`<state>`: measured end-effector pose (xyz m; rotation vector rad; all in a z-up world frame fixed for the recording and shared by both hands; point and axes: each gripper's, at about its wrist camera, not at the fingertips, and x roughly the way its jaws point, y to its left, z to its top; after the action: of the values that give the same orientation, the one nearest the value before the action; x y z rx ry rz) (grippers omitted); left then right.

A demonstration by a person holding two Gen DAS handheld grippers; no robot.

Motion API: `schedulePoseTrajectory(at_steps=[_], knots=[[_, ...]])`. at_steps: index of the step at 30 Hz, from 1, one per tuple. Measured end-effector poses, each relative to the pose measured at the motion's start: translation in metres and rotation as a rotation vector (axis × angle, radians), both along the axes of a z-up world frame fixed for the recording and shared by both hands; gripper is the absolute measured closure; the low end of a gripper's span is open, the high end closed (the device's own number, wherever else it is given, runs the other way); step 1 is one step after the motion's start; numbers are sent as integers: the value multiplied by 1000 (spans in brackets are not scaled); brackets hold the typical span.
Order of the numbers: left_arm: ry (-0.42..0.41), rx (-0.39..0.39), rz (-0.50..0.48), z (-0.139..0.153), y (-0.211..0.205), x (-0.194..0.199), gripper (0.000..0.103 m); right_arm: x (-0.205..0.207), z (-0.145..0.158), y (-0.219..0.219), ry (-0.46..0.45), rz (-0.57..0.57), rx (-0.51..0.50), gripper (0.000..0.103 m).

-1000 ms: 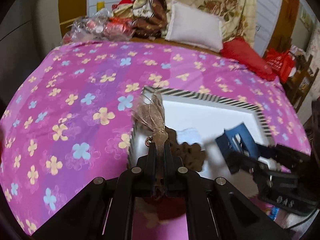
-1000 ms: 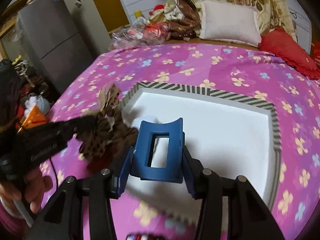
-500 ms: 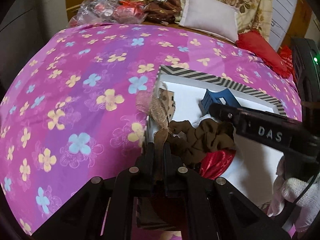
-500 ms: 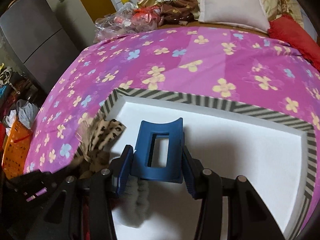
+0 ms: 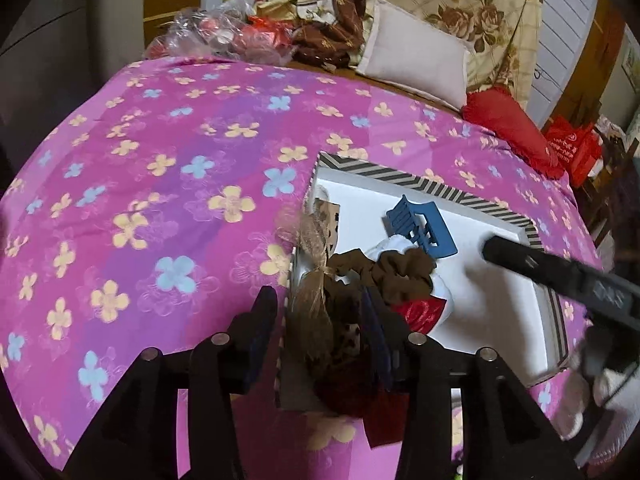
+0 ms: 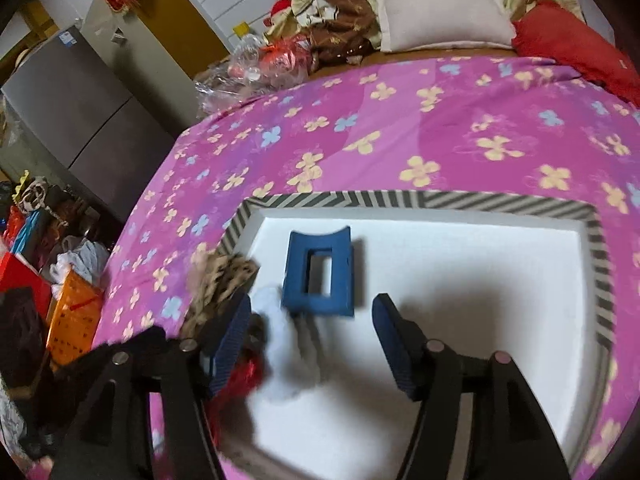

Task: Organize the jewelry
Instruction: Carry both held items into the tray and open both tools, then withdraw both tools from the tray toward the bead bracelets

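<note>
A white tray with a striped rim lies on the pink flowered bedspread. A blue hair claw clip lies free inside it. Next to it sit a brown scrunchie, a white scrunchie, a red one and a leopard-print bow. My left gripper is open, its jaws either side of a tan mesh bow at the tray's left edge. My right gripper is open just behind the blue clip.
Pillows, a red cushion and crinkled plastic bags lie along the bed's far side. A grey fridge and bags of clutter stand left of the bed. The right gripper's black body reaches over the tray.
Both grippers have opened. The right one released the blue clip into the tray and drew back. The left one let go of the tan mesh bow at the tray's left edge.
</note>
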<state>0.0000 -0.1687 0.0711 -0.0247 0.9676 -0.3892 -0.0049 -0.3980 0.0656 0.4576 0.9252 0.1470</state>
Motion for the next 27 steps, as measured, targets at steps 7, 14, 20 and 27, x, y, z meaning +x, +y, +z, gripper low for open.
schedulePoseTrajectory(at_steps=[7, 14, 20, 27], knots=[[-55, 21, 22, 17, 13, -32, 58, -76, 27, 5, -47, 23, -24, 35], [-110, 107, 39, 21, 19, -77, 58, -141, 33, 19, -78, 28, -52, 35], [-127, 121, 36, 21, 24, -113, 58, -181, 40, 26, -107, 7, -93, 34], [-155, 136, 49, 17, 25, -148, 58, -216, 37, 31, -121, 8, -77, 34]])
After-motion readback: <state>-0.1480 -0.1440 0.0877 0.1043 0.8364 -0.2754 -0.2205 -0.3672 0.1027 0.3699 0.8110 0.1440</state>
